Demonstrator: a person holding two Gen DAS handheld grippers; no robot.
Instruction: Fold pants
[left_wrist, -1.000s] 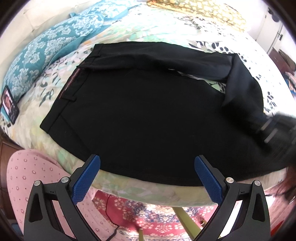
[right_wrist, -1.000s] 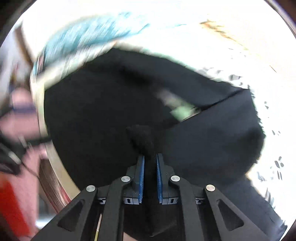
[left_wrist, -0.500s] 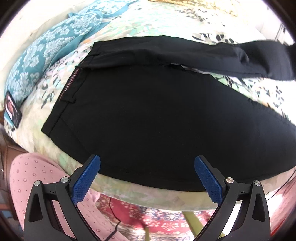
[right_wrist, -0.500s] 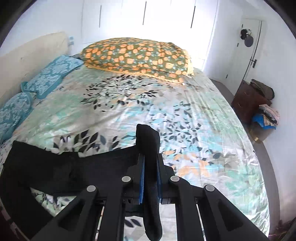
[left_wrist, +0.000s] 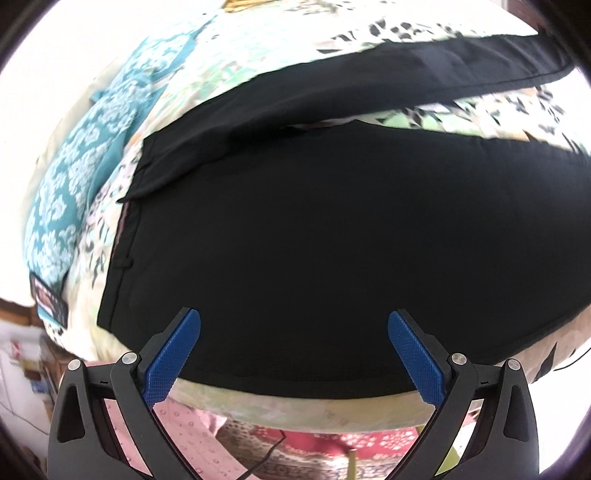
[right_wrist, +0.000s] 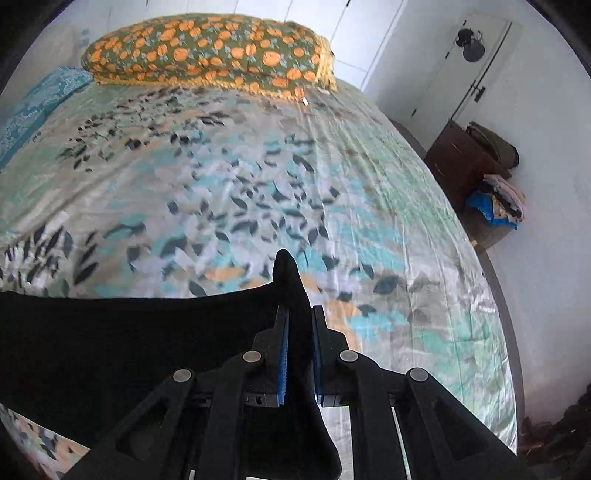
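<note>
A: Start at the left. Where do the pants (left_wrist: 314, 240) lie?

B: In the left wrist view they fill the middle, flat on the floral bedspread (left_wrist: 221, 66), waistband toward nine o'clock beside the teal pillow (left_wrist: 74, 177). The near leg runs off toward three o'clock along the bed's edge. The far leg (left_wrist: 424, 74) stretches up toward two o'clock, drawn out straight.

A: And the left gripper (left_wrist: 293, 354)?

B: Spread wide, nothing between the blue pads (left_wrist: 173, 358). It hovers over the near hem side at six o'clock; I cannot tell whether it touches the cloth.

A: Further right?

B: The right gripper (right_wrist: 299, 354) is pressed together on the far leg's end, a tuft of black cloth (right_wrist: 290, 280) poking out past the fingertips toward twelve. The rest of that leg trails to nine o'clock over the bed.

A: How will the fabric handle?

B: My guess: light, soft, limp. It hangs and sags from the pinch, so it will not hold shape by itself. It looks smooth, so it could slide on the sheet.

A: Where to grab?

B: At hems and the waistband corners, where layers stack thick. The open gripper would do best at the waistband near nine o'clock.
</note>
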